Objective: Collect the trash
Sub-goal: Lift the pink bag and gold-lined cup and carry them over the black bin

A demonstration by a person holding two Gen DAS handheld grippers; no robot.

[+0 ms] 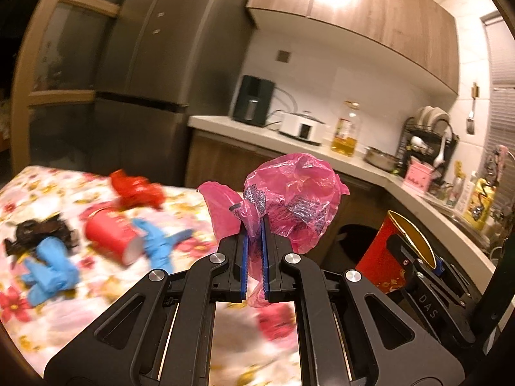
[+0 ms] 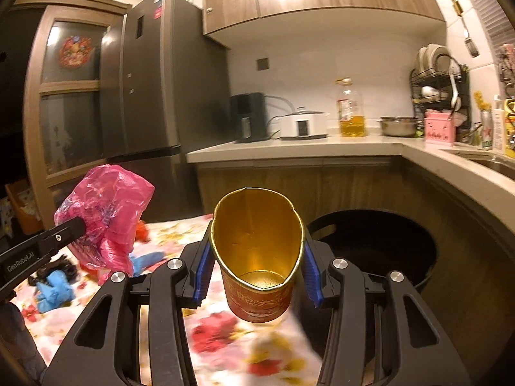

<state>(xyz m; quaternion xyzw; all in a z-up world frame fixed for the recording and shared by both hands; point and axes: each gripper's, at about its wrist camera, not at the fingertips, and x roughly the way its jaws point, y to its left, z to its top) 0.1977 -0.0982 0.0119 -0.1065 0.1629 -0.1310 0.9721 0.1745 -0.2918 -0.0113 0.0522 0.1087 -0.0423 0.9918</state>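
Right wrist: left gripper (image 2: 84, 225) "GenRobot.AI" pinches pink bag (image 2: 106, 206); right gripper (image 2: 257, 270) squeezes red cup (image 2: 257, 302).

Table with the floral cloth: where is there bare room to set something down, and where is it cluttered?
The floral cloth is bare along its near edge, below the blue gloves and under the left gripper. A smaller patch lies at the far left corner. The middle is crowded: black wrapper, tipped red cup, second blue glove, red plastic.

"GenRobot.AI" in white on the left gripper (image 2: 77, 225) arm, lower left of right wrist view. "DAS" in white on the right gripper (image 1: 433, 262) body, lower right of left wrist view. Other print unreadable.
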